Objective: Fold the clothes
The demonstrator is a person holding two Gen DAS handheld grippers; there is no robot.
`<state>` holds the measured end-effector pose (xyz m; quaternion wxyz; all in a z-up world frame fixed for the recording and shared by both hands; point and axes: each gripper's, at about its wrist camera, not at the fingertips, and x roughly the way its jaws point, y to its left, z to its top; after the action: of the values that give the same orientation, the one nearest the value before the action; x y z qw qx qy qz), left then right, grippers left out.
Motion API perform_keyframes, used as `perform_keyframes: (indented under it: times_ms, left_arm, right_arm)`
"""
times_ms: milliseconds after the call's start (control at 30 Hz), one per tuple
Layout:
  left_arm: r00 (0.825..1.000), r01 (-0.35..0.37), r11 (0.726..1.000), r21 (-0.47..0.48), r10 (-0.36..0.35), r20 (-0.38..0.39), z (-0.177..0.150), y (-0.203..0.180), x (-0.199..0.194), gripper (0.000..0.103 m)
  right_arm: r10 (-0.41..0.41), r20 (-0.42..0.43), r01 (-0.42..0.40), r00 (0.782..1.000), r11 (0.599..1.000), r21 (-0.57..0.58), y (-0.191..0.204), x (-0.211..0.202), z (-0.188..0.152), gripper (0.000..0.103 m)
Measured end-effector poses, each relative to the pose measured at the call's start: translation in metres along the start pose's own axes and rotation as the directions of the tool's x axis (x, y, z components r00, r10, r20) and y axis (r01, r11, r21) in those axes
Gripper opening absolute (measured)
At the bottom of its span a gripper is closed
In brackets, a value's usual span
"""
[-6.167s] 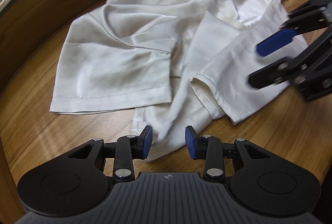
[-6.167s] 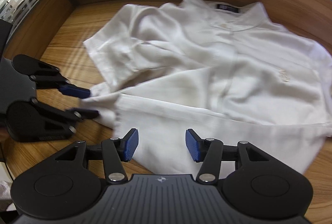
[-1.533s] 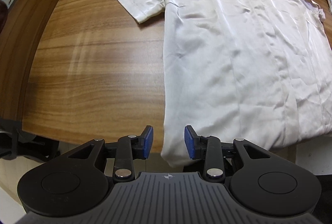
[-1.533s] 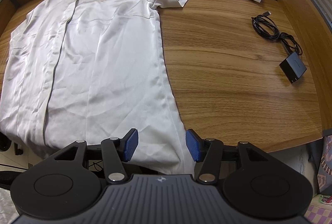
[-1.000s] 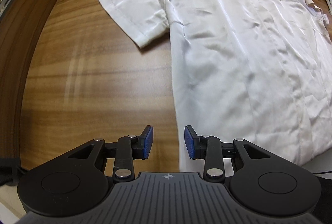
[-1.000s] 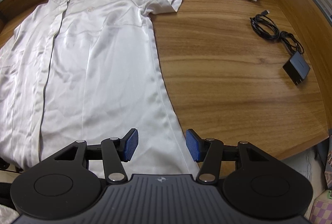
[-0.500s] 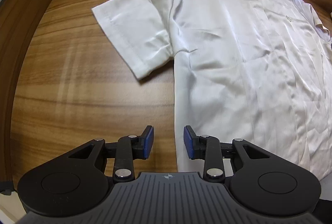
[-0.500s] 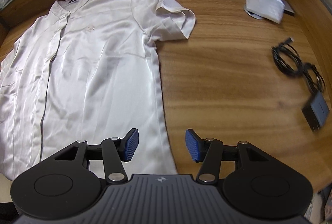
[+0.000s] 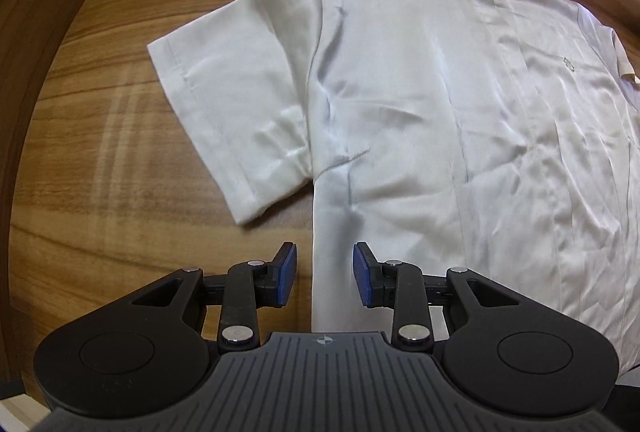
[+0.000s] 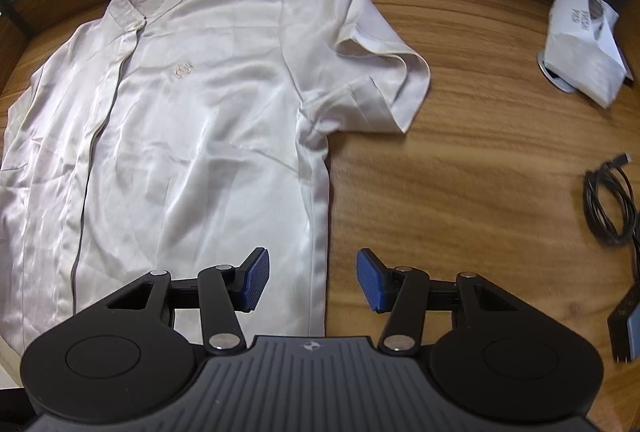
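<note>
Both grippers, left and right, hang with jaws apart and empty over the side seams of the shirt, which lies flat, front up, on the table. Unfolded as it lies, a sleeve fold seems next, needing a grip at each sleeve.

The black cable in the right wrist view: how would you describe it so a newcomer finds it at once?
Start from the wooden table and the white shirt spread flat on it, then look across the bare wood to the far right edge. The cable lies there in a loose coil, below the crumpled white bag. It is the only thin, dark, looped thing, and it runs down to a dark boxy adapter.
</note>
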<state>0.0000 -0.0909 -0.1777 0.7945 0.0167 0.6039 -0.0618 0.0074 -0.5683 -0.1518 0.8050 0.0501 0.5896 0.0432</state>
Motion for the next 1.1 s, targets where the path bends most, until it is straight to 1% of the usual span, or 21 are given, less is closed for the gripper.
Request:
perform_keyframes:
  times_ms: [200,367,467,533,600,667,767,833,867,933,1000,1100]
  left_arm:
    - [1.0,0.015,1.0,-0.013,-0.015,-0.01,0.014,-0.003,0.008,0.033]
    - [0.999,0.013,1.0,-0.008,-0.013,-0.032,0.017,-0.004,0.014,0.032]
    - [0.999,0.019,1.0,0.004,-0.019,-0.041,0.018,-0.005,0.016,0.025]
    - [0.999,0.023,1.0,0.009,-0.022,-0.049,0.018,-0.006,0.018,0.018]
    - [0.998,0.027,1.0,0.013,-0.027,-0.057,0.019,-0.006,0.02,0.016]
    - [0.998,0.03,0.999,0.013,-0.029,-0.061,0.019,-0.006,0.021,0.016]
    - [0.998,0.031,0.999,0.015,-0.03,-0.062,0.02,-0.005,0.022,0.015]
    - [0.998,0.032,0.999,0.02,-0.03,-0.06,0.019,-0.004,0.022,0.012]
    - [0.998,0.031,0.999,0.026,-0.029,-0.058,0.018,-0.004,0.022,0.012]
    - [0.998,0.022,0.999,0.05,-0.019,-0.057,0.017,-0.005,0.022,0.012]
    - [0.999,0.006,0.995,0.099,-0.002,-0.047,0.014,-0.009,0.023,0.012]
    - [0.999,0.03,0.988,0.154,-0.025,-0.037,0.011,-0.013,0.022,0.013]
  right_arm:
    - [0.003,-0.014,-0.003,1.0,1.0,-0.003,-0.001,0.011,0.01,0.056]
    - [0.005,-0.033,-0.005,0.999,1.0,-0.005,-0.001,0.019,0.015,0.054]
    - [0.006,-0.044,-0.006,0.999,1.0,-0.006,0.0,0.024,0.018,0.054]
    - [0.007,-0.051,-0.007,0.999,1.0,-0.007,0.0,0.028,0.021,0.048]
    - [0.008,-0.059,-0.008,0.998,1.0,-0.008,0.001,0.031,0.023,0.039]
    - [0.008,-0.066,-0.009,0.998,1.0,-0.009,0.001,0.034,0.024,0.034]
    - [0.006,-0.073,-0.007,0.997,1.0,-0.011,0.002,0.035,0.024,0.031]
    - [0.004,-0.078,-0.006,0.997,1.0,-0.013,0.003,0.035,0.024,0.03]
    - [0.004,-0.081,-0.005,0.997,1.0,-0.014,0.003,0.035,0.024,0.029]
    - [0.002,-0.086,-0.004,0.996,1.0,-0.015,0.004,0.036,0.025,0.026]
    - [0.001,-0.091,-0.002,0.996,1.0,-0.017,0.005,0.036,0.025,0.012]
    - [-0.001,-0.098,0.0,0.995,1.0,-0.02,0.006,0.037,0.025,0.01]
